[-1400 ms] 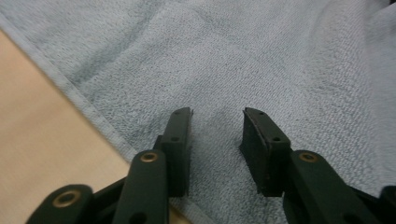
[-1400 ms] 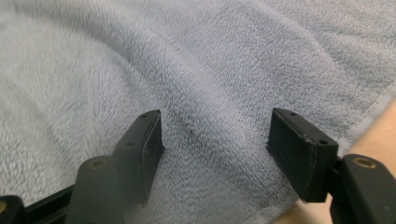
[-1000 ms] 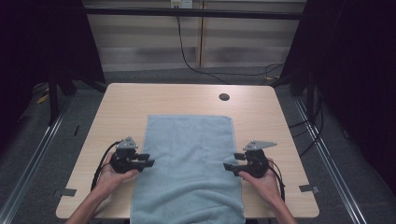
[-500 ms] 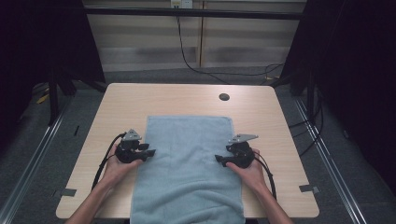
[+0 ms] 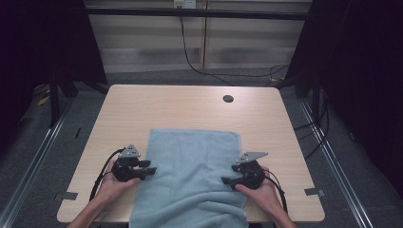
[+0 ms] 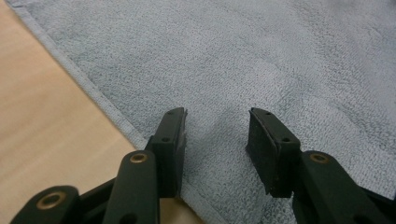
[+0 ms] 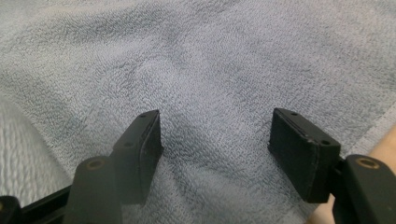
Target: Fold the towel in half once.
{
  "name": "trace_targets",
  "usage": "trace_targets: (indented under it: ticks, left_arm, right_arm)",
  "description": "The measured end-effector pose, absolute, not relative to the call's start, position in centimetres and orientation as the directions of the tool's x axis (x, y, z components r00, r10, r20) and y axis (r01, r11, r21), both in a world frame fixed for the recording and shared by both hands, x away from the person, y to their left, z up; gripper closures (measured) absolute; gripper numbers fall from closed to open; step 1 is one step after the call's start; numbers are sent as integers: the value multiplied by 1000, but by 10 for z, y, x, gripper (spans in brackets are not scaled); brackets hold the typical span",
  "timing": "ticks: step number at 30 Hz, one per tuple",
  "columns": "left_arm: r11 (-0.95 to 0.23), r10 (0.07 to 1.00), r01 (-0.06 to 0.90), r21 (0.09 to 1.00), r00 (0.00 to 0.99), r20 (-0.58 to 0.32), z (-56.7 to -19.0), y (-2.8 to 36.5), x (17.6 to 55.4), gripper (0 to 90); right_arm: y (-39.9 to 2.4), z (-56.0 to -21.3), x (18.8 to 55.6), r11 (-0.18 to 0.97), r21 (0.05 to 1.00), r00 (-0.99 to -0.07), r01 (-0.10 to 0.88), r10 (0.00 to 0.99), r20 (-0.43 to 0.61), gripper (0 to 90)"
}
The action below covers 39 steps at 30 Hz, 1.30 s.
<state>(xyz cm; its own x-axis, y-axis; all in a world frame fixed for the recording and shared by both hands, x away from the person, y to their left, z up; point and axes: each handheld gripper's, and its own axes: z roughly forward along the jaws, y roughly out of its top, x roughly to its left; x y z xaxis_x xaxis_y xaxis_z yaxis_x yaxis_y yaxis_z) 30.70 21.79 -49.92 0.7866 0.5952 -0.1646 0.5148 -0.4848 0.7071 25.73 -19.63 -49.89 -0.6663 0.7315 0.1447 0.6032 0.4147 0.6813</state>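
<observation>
Both hands have slid inward since the earlier frame, so each gripper now reaches over a side edge of the soft light-blue terry towel (image 5: 192, 175). Over that time the left gripper (image 5: 151, 170) has been opening its jaws a bit, with a small raised fold of towel between them.

From the high view, the towel lies flat on the pale wooden worktop (image 5: 190, 107), from the middle down to 6 o'clock, where it hangs over the near edge. The left gripper is at about 8 o'clock on the towel and the right gripper (image 5: 227, 181) at about 4 o'clock. Both grippers are open and neither one pinches the cloth.

A small round dark hole (image 5: 228, 99) sits in the worktop at about 1 o'clock, well away from the towel. Black cables (image 5: 214, 71) lie on the floor behind the worktop. Nothing sits between the grippers and the towel.

The left gripper view (image 6: 215, 133) shows things the high view cannot: the fuzzy loops of the towel (image 6: 261, 60), its stitched hem running slantwise, and the bare worktop (image 6: 42, 140) beside it. The right gripper view (image 7: 215, 135) shows soft bumps in the towel (image 7: 196, 60) and a bit of hem at 3 o'clock.
</observation>
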Motion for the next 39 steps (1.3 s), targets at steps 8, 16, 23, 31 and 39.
trace_targets:
  ticks: [8, 16, 23, 31, 39]
  left_arm:
    - [-486, 583, 527, 697, 790, -191, -492, 215, 305, 524]
    - [-390, 625, 541, 746, 750, -217, -477, 203, 357, 495]
    - [-392, 666, 552, 736, 722, -187, -485, 198, 384, 472]
    - [-381, 704, 573, 726, 689, -175, -495, 205, 396, 414]
    - [-357, 740, 577, 734, 654, -154, -502, 214, 405, 319]
  right_arm:
    - [-202, -490, 249, 383, 689, -667, 616, 719, 197, 369]
    - [-221, -485, 332, 299, 724, -590, 622, 787, 181, 354]
    - [-220, -504, 372, 284, 732, -536, 620, 834, 130, 359]
    - [-210, -509, 367, 346, 724, -544, 597, 838, 49, 452]
    - [-203, -509, 364, 343, 735, -605, 585, 788, 114, 823]
